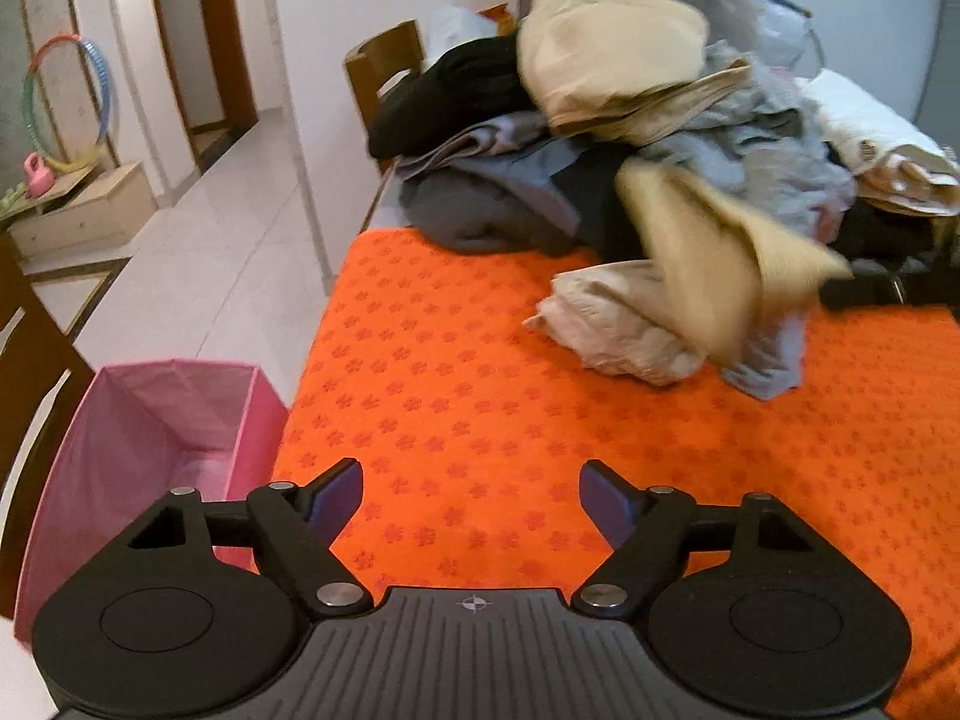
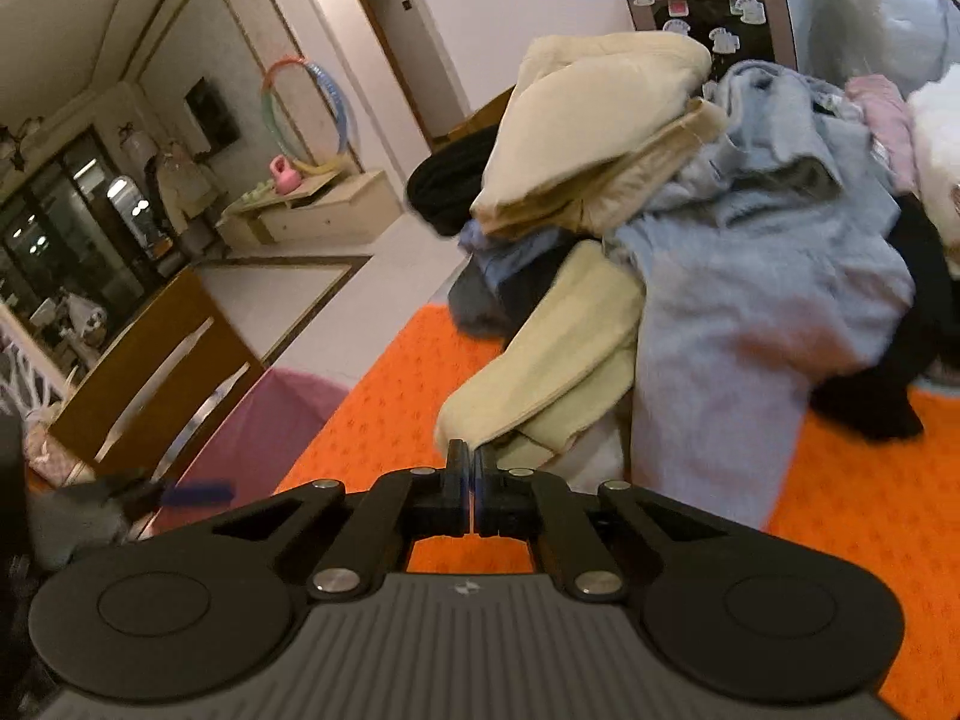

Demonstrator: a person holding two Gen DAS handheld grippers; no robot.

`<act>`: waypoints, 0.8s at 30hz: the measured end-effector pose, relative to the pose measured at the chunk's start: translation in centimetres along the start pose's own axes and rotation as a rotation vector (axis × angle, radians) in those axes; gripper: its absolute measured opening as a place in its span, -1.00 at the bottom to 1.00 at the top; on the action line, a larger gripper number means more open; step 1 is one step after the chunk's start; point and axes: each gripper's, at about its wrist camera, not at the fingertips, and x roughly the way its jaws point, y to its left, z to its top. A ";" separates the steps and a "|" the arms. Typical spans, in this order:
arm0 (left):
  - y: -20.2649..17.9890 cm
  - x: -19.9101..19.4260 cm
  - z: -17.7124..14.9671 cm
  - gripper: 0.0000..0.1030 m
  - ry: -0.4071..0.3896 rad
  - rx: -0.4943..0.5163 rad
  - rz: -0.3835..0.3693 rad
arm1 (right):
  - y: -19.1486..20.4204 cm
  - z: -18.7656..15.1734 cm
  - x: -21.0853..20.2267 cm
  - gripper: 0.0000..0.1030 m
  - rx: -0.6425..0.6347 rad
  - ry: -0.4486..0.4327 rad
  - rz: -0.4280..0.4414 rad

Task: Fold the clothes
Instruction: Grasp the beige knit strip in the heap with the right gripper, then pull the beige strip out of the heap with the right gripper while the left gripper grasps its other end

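The orange mat (image 1: 480, 420) fills the lower middle of both views. Its near half is bare, which would serve as a folding surface. Across its far edge, in the upper right of each frame, sits the pile of clothes (image 1: 630, 120). It is a loose heap of cream, grey, pale blue and black garments, all soft and limp. They should be light singly, but they are tangled enough that pulling one is likely to drag its neighbours along.

A cream garment (image 2: 552, 360) trails from the pile toward the lower centre of the right wrist view. The right gripper (image 2: 470, 468) has its fingers pressed together at that garment's near corner. It appears to be pinching the hem, though blur makes the contact hard to confirm. A hem or corner is the sensible hold, since cloth this floppy gives nothing stiff to grasp mid-panel. A pale blue garment (image 2: 750, 300) drapes just beside it and may snag. A crumpled off-white piece (image 1: 618, 324) lies below it on the mat.

The pink bin (image 1: 150, 450), lower left in the left wrist view, stands open beside the mat with a wooden chair (image 2: 162, 372) near it. The left gripper (image 1: 471, 498) hangs over bare mat at the bottom centre, fingers spread wide and holding nothing.
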 end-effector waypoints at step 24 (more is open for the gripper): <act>-10.8 -0.1 -6.4 0.45 0.115 0.235 -0.303 | -4.9 -13.8 -17.0 -0.95 0.182 0.031 -0.349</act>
